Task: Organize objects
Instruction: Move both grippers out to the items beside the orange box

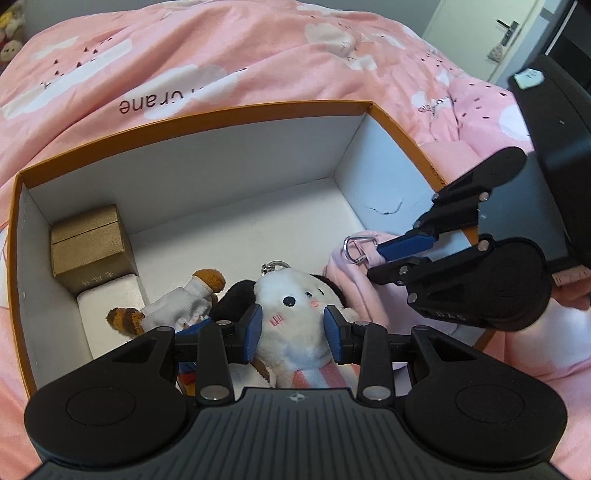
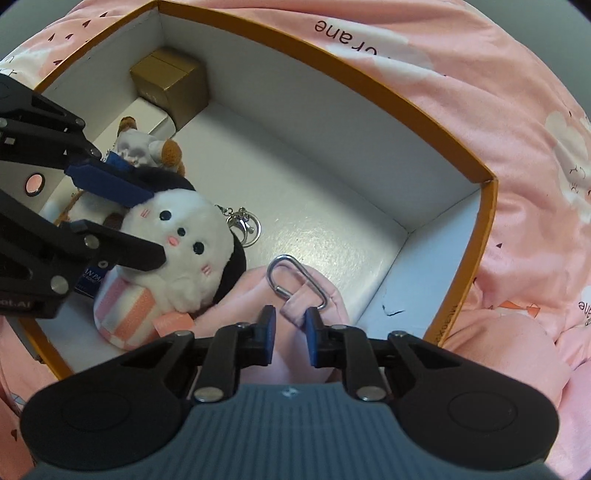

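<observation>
Resting on a pink printed bedcover (image 1: 229,55), an orange-rimmed cardboard box (image 1: 207,118) with a white interior serves as the reference for all positions below.

Left gripper (image 1: 293,325): it reaches into the near part of the box. Its blue pads stand on either side of the white plush toy (image 1: 295,314), one at each cheek, and press against the fur. The toy has black ears, a pink-and-white checked base and a metal key ring (image 2: 245,225) at its head.

Right gripper (image 2: 290,325): it is inside the box at the corner right of the white plush toy. The jaws are nearly closed on a fold of the pink fabric item (image 2: 291,306), with the pads pressing its strap just below the silver clip (image 2: 295,280). The clip lies on top of the fabric.

Other contents:
- A gold box (image 1: 90,245) stands in the far left corner of the orange-rimmed box.
- A white box (image 1: 110,299) lies just in front of the gold box, touching it.
- A small plush with brown limbs and white clothing (image 1: 177,302) lies between the white box and the white plush toy.

A door (image 1: 506,33) is visible beyond the bedcover.
</observation>
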